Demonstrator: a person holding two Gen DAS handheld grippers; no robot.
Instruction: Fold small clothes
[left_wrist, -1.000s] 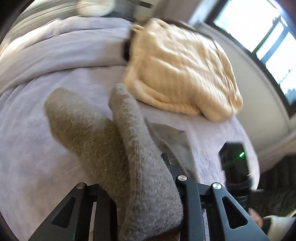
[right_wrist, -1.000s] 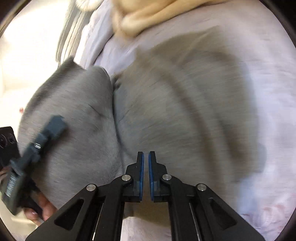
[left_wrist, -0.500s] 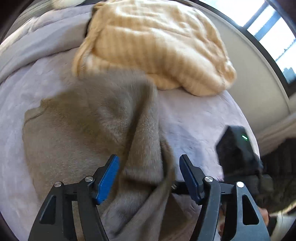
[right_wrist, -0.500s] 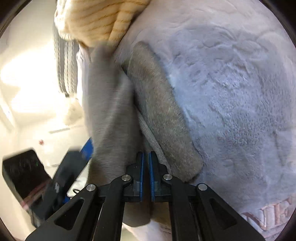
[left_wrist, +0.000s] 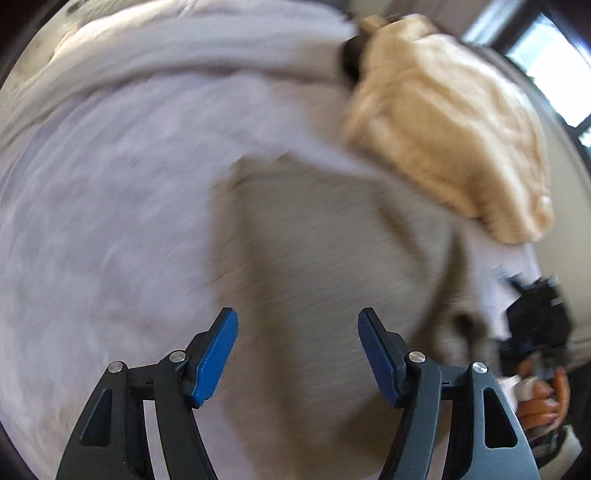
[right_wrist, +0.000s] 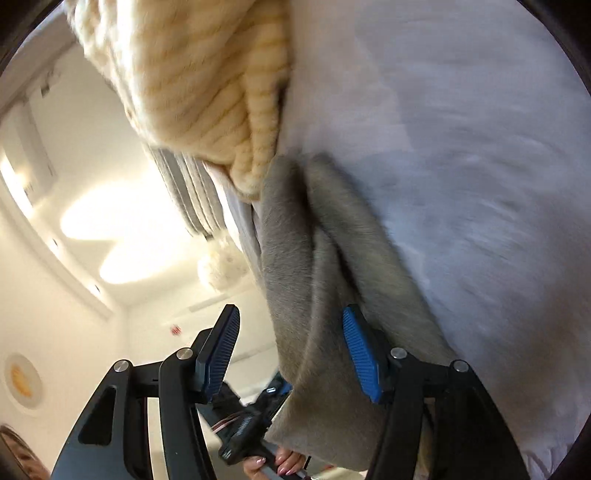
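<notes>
The left claw (left_wrist: 297, 354) hangs with its jaws spread and empty, blue pads (left_wrist: 216, 358) clear of the grey garment (left_wrist: 332, 258) below it. The right claw (right_wrist: 291, 354) has its jaws opening; a fold of the garment (right_wrist: 325, 332) lies between them, beside the right pad and clear of the left one. The garment lies on the pale lilac blanket (left_wrist: 110, 221). Beyond it, touching its far edge, sits a cream ribbed knit (left_wrist: 450, 140). The left-wrist view is blurred. At its right edge a hand (left_wrist: 539, 398) grips the other tool.
</notes>
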